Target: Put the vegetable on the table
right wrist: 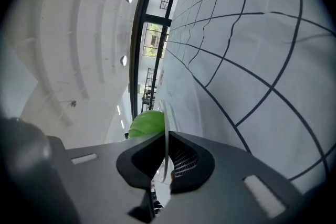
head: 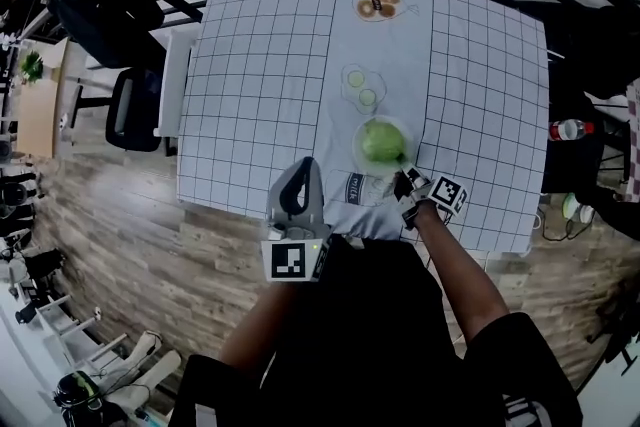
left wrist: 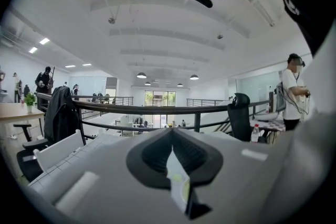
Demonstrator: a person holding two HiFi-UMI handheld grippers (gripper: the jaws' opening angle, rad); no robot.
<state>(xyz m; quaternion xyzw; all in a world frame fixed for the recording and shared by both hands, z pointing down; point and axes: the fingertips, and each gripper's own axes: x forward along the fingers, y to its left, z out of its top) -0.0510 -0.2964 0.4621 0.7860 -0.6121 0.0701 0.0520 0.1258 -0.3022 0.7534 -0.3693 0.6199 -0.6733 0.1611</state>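
A round green vegetable (head: 382,142) lies on a clear plate (head: 358,153) near the front of the grid-cloth table (head: 260,95). My right gripper (head: 406,178) sits at the plate's near right rim. In the right gripper view the right gripper (right wrist: 166,136) is shut on the thin plate rim (right wrist: 167,113), and the green vegetable (right wrist: 146,123) bulges just beyond the jaws. My left gripper (head: 306,165) hovers at the table's front edge, left of the plate. The left gripper (left wrist: 172,139) points up and outward, shut, with nothing held.
Two pale green slices (head: 361,87) lie on the cloth beyond the plate. A small dish with brown food (head: 378,4) sits at the far edge. A black chair (head: 100,5) and white bench (head: 175,80) stand left; a bottle (head: 570,129) lies to the right.
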